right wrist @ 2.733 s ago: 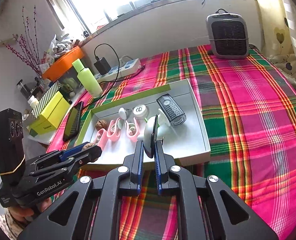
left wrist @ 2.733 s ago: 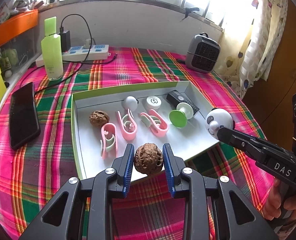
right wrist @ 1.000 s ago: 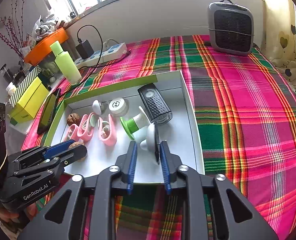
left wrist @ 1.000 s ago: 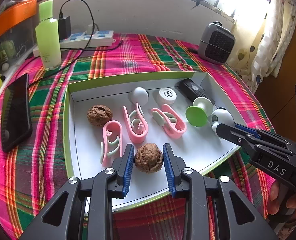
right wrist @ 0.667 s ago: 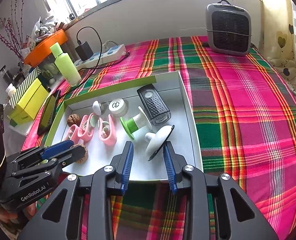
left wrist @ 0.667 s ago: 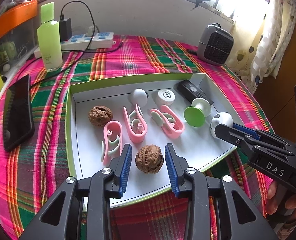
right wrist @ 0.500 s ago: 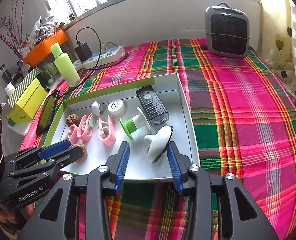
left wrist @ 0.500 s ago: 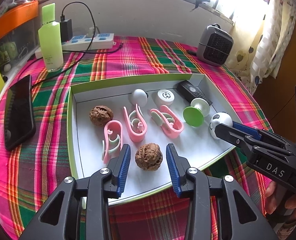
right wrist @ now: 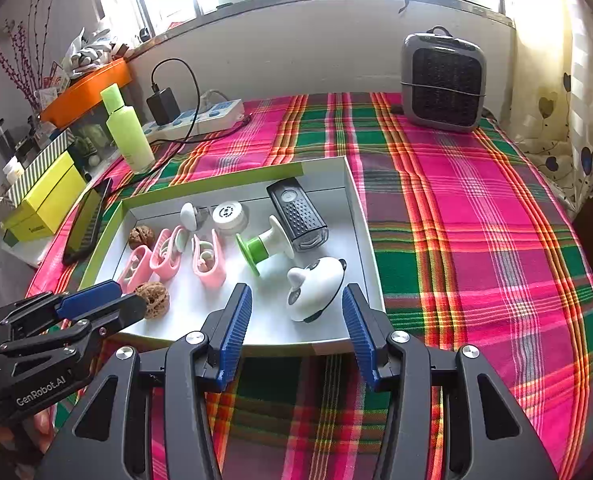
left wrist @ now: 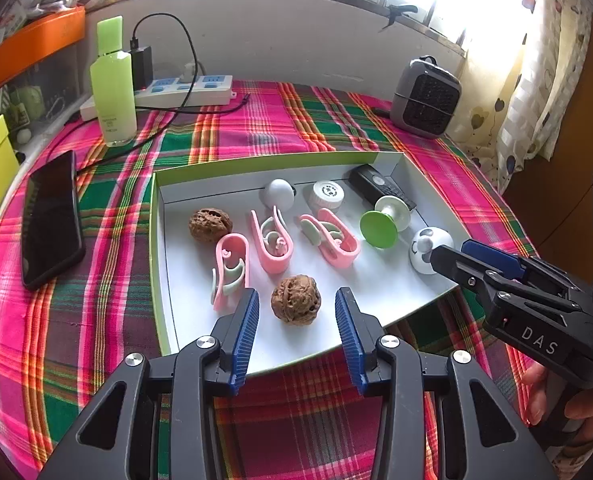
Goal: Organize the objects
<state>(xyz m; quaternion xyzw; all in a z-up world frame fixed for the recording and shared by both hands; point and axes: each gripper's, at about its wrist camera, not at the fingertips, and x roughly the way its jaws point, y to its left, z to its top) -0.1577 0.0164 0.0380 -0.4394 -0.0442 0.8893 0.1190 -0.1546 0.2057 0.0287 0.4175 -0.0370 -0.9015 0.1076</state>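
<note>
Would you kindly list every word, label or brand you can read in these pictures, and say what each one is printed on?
"DAS": on the body of the right gripper, in the left wrist view.
"GenRobot.AI": on the body of the left gripper, in the right wrist view.
Print on the green bottle: too small to read.
Marks on the round white cap in the tray: too blurred to read.
Label on the yellow box: unreadable.

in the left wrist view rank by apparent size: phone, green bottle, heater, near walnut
1. phone
2. heater and green bottle, too alike to split
3. near walnut, smallest though nearest the camera
</note>
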